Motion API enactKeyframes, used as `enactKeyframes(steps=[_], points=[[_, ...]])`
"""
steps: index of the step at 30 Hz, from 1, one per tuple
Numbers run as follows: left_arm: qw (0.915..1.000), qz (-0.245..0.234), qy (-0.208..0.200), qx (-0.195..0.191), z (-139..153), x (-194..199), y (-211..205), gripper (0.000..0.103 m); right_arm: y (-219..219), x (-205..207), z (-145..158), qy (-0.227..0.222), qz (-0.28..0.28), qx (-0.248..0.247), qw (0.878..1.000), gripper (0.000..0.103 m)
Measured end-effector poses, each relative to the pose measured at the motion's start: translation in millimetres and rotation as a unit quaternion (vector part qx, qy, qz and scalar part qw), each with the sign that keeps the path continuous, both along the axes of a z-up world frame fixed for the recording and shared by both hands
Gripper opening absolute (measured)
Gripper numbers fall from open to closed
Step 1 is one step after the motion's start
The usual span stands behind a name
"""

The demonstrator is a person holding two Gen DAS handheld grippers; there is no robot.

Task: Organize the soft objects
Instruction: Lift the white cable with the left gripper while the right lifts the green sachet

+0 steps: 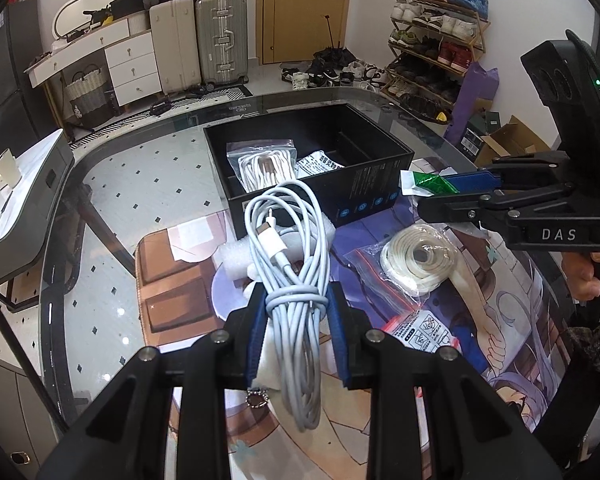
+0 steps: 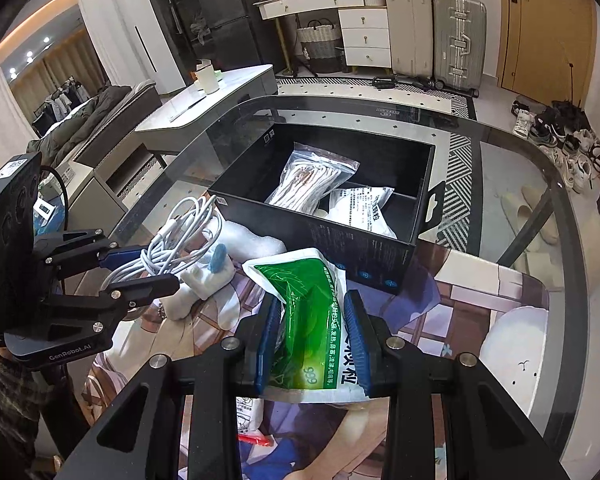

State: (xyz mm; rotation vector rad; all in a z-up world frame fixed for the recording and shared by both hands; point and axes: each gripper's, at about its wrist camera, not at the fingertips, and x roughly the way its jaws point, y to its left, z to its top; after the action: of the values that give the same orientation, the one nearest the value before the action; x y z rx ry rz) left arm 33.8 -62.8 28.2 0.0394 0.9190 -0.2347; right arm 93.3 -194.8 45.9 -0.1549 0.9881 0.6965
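My left gripper [image 1: 298, 300] is shut on a coiled white charging cable [image 1: 290, 240], held above the printed mat; it also shows in the right wrist view as the left gripper [image 2: 140, 268] with the cable [image 2: 180, 232]. My right gripper [image 2: 312, 312] is shut on a green and white sachet [image 2: 304, 312], lifted off the mat; in the left wrist view the right gripper [image 1: 432, 192] holds that sachet [image 1: 428, 182] beside the box. The open black box [image 1: 380, 184] [image 2: 320, 236] ahead holds a bagged white cord [image 2: 312, 180] and a white packet [image 2: 360, 208].
On the mat [image 1: 172, 296] lie a bagged cream rope coil [image 1: 416, 260], a red-edged packet [image 1: 424, 332], white foam pieces [image 1: 228, 256] and a small white toy [image 2: 212, 272]. The glass table's rim [image 2: 560, 184] curves around. A person's hand [image 1: 580, 276] grips the right handle.
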Motion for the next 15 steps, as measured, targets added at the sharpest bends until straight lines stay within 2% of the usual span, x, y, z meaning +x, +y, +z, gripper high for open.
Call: enactKeyframes(steps=[15], points=[[0.9997, 0.009, -0.023, 0.002, 21, 15, 5, 0.027, 3, 11, 26, -0.022, 0.0, 0.006, 1.0, 0.033]])
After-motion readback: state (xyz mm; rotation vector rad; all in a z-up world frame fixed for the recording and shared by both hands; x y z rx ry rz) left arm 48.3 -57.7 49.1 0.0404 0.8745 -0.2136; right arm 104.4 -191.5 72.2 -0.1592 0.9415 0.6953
